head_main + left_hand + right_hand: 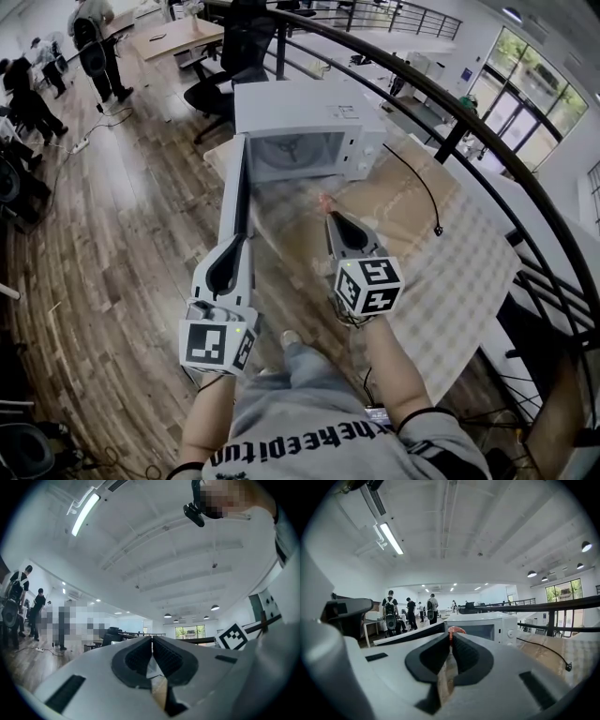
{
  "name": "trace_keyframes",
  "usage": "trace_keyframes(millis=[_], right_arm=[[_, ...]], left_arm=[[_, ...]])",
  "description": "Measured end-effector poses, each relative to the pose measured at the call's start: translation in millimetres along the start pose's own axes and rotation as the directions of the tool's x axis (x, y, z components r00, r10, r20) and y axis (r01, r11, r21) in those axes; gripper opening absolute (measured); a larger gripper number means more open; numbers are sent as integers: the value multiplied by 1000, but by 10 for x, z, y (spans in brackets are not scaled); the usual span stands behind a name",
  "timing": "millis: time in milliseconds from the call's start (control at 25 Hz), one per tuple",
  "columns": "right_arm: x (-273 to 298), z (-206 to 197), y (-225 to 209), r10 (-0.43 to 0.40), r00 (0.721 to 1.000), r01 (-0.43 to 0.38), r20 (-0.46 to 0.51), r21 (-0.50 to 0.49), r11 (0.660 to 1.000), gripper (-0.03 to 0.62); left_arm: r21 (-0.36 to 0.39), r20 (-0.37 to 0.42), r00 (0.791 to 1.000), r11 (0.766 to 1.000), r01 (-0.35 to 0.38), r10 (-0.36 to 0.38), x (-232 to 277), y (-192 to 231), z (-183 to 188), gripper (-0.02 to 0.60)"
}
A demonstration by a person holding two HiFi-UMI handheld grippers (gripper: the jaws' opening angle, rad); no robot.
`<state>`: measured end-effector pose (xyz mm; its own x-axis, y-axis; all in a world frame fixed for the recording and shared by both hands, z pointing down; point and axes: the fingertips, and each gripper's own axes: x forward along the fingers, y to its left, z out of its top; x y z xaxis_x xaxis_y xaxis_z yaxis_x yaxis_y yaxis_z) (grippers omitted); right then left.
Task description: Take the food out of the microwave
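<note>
The microwave (309,131) stands at the table's (450,253) far end, its door (239,202) open to the left; nearer, the right gripper (451,637) pinches small reddish food (453,630) outside it; the left gripper (151,639), by the door, is closed and empty.

— Where is the microwave (309,141) set?
— At the far end of the table (422,244), with its door (239,192) swung out on the left, towards the near side.
— What is found before it?
— The left gripper (234,246) is held beside the door's near edge. The right gripper (330,217) is held over the table, with a small food item (325,201) at its tips. A cable (417,183) is laid right of the microwave.
</note>
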<state>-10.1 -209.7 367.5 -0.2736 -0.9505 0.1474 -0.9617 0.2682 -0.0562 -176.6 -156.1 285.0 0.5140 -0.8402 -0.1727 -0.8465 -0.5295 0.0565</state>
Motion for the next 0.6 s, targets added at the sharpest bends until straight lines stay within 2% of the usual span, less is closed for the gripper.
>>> trace_keyframes(millis=[600], right_arm=[[-542, 167, 72, -36, 998, 38, 57, -34, 999, 21]], left_arm=[[16, 9, 1000, 1000, -15, 15, -225, 54, -16, 11]])
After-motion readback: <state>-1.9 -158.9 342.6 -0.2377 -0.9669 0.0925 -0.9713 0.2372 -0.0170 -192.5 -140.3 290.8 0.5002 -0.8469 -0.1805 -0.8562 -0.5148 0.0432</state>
